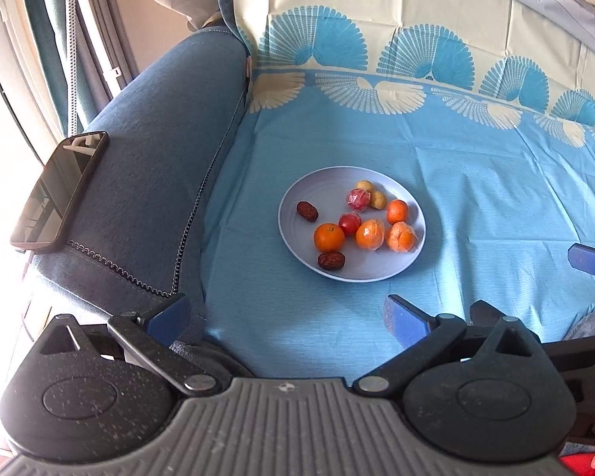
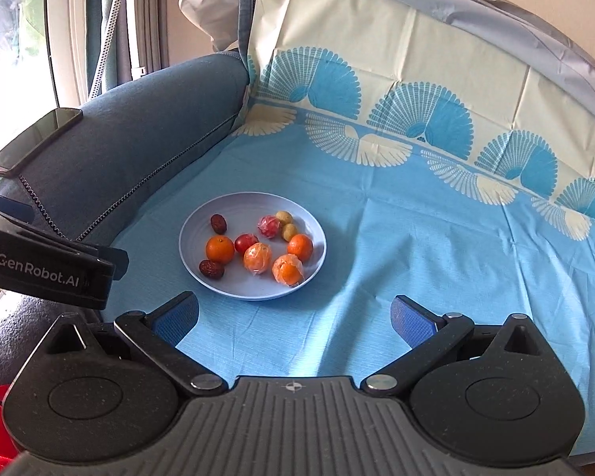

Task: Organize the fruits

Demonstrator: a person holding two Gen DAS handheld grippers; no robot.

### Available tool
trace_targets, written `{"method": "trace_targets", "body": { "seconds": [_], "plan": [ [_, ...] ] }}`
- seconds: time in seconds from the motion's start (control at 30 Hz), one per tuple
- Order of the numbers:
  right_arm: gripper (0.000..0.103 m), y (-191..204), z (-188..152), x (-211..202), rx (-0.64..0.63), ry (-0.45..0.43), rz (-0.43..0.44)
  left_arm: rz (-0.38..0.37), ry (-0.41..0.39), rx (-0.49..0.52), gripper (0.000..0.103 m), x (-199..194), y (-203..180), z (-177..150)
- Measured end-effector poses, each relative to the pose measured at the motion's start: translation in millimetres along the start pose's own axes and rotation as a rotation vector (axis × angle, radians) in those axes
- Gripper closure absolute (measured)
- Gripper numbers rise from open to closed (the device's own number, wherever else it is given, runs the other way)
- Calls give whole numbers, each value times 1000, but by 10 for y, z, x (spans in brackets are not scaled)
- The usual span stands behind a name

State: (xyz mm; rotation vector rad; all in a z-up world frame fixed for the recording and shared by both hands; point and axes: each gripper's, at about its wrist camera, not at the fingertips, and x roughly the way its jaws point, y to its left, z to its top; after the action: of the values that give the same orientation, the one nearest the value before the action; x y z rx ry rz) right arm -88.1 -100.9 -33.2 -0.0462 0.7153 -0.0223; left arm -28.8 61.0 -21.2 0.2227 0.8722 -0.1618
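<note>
The left tool (image 1: 285,317) is spread wide and holds nothing, its blue pads hovering over the blue cloth (image 1: 476,206). The right tool (image 2: 295,317) is just as wide and equally empty, touching nothing. Ahead of both, on the cloth, sits a pale plate (image 2: 194,254) carrying the fruits: oranges (image 2: 219,249), two of them wrapped in film, two dark dates (image 2: 218,223), red fruits and small yellow ones. A phone (image 1: 59,190) lies on the sofa armrest (image 1: 158,139).
</note>
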Motion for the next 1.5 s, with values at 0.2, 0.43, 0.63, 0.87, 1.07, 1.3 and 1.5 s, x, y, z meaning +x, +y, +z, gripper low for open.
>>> {"method": "trace_targets", "body": {
  "seconds": [0.2, 0.43, 0.63, 0.87, 1.07, 1.3, 1.5],
  "plan": [
    [1, 16, 4, -10, -4, -2, -2, 0, -1, 3, 0, -11, 7, -10],
    [1, 20, 10, 5, -4, -1, -4, 3, 5, 9, 0, 9, 12, -2],
    [1, 23, 14, 7, -9, -1, -4, 7, 9, 10, 0, 24, 11, -3],
    [1, 11, 13, 17, -15, 6, -1, 8, 7, 14, 0, 24, 11, -7],
    [1, 10, 21, 12, -18, 7, 4, 10, 7, 17, 0, 25, 11, -8],
    [1, 5, 18, 20, -13, 10, -1, 14, 11, 11, 0, 33, 23, -4],
    [1, 8, 20, 21, -13, 9, -2, 23, 13, 9, 0, 39, 27, 2]
  ]
}}
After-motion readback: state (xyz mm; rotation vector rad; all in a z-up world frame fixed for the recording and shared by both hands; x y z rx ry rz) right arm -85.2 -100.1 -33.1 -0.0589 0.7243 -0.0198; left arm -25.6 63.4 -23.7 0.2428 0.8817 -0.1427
